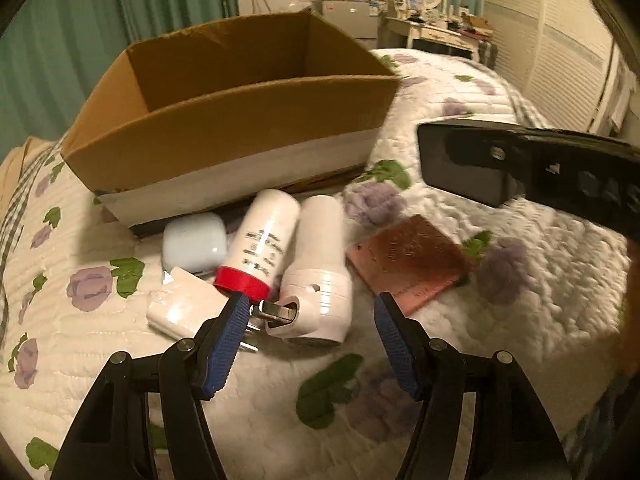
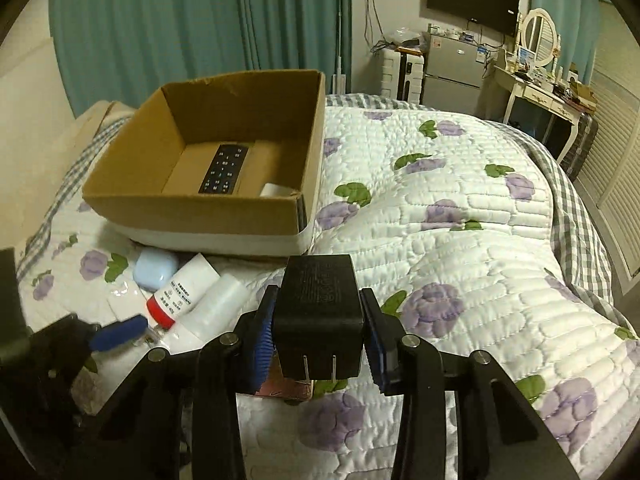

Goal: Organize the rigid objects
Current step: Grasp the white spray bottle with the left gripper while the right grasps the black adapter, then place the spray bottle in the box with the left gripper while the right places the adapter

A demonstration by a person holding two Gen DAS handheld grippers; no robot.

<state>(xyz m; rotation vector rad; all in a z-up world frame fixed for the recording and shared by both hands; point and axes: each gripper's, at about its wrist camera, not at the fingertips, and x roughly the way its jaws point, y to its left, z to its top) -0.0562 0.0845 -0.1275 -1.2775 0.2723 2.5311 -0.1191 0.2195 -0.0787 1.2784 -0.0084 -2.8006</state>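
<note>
My right gripper [image 2: 318, 340] is shut on a black power adapter [image 2: 318, 308], held above the bed with its prongs toward the camera. It shows as a black block in the left wrist view [image 1: 464, 164]. My left gripper [image 1: 310, 320] is open and empty, low over a pile: a white lint shaver [image 1: 316, 276], a white bottle with a red cap [image 1: 262, 248], a pale blue earbud case [image 1: 194, 246], a white charger plug [image 1: 184, 308] and a pink card [image 1: 408, 258]. A cardboard box [image 2: 192, 210] behind the pile holds a black remote [image 2: 224, 168] and a white item [image 2: 276, 190].
The pile lies on a white quilt with purple flowers [image 2: 440, 208]. Teal curtains [image 2: 180, 20] hang behind the box. A small fridge [image 2: 452, 68] and a white dressing table with a mirror [image 2: 536, 80] stand beyond the bed's far end.
</note>
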